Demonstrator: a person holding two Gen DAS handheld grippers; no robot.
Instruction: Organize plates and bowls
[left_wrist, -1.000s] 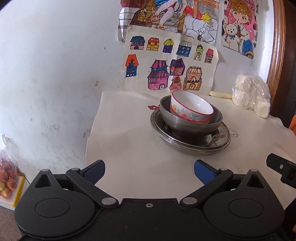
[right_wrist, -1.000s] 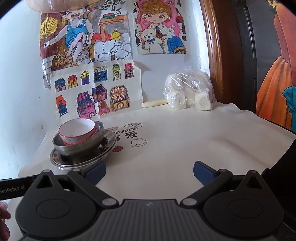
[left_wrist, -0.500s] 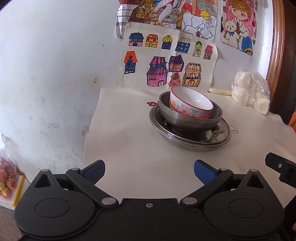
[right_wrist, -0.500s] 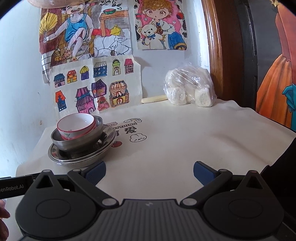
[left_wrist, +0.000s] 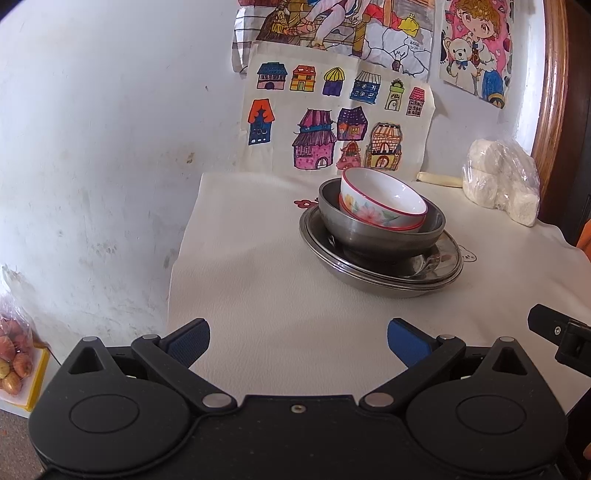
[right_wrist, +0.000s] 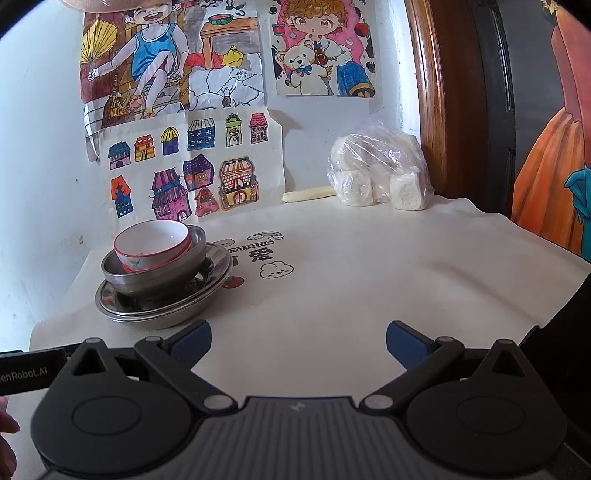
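Bare tablecloth (right_wrist: 369, 295) lay between both grippers and the wall, and the stack sat near the cloth's left edge, well ahead of the left gripper (left_wrist: 298, 341) and the right gripper (right_wrist: 298, 341), both spread wide and empty. The floral bowl (left_wrist: 382, 201) leaned tilted inside a steel bowl (left_wrist: 373, 232) on stacked steel plates (left_wrist: 391, 273), whose count was unclear. A clear bag (right_wrist: 380, 173) held white lumps.

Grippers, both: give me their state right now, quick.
Left gripper: open, holding nothing, short of the stacked bowls.
Right gripper: open, holding nothing, over the tablecloth.
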